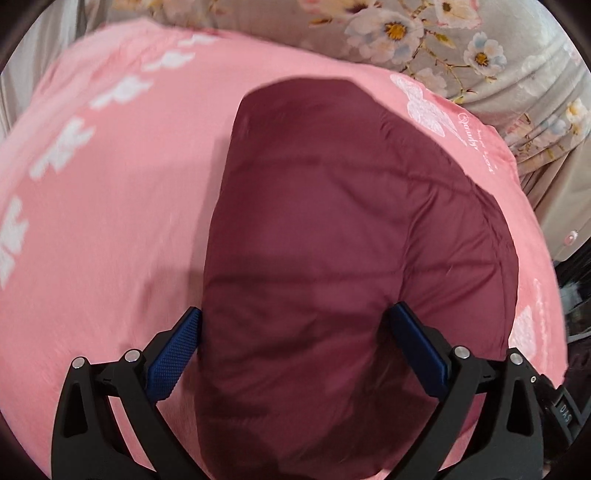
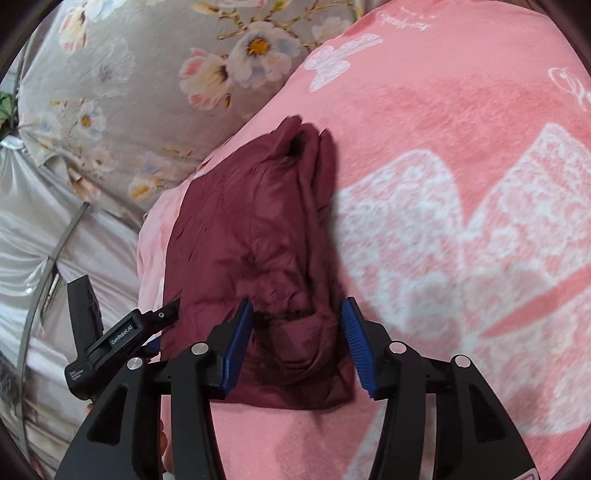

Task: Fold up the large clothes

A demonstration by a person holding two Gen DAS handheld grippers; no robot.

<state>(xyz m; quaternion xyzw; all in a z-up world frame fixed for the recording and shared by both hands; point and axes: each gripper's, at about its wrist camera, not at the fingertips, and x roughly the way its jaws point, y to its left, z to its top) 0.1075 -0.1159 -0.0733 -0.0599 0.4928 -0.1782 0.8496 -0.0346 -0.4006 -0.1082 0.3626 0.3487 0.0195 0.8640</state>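
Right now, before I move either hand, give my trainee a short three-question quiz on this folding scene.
1. True or false: the maroon puffer jacket lies folded on the pink bedspread.
2. What is printed on the grey bedding beyond the bedspread: A stripes, B flowers, C checks?
3. Are the jaws of the right gripper pressing on the jacket, or standing apart from it?

Key: 1 true. 2 B. 3 Apart; the jaws stand open with the jacket's edge between them.

both wrist views look steeply down, close over the folded maroon jacket [image 1: 332, 258] [image 2: 258, 240], perhaps on a bed; floral bedding [image 1: 424, 33] [image 2: 129, 92] lies toward 12 o'clock.
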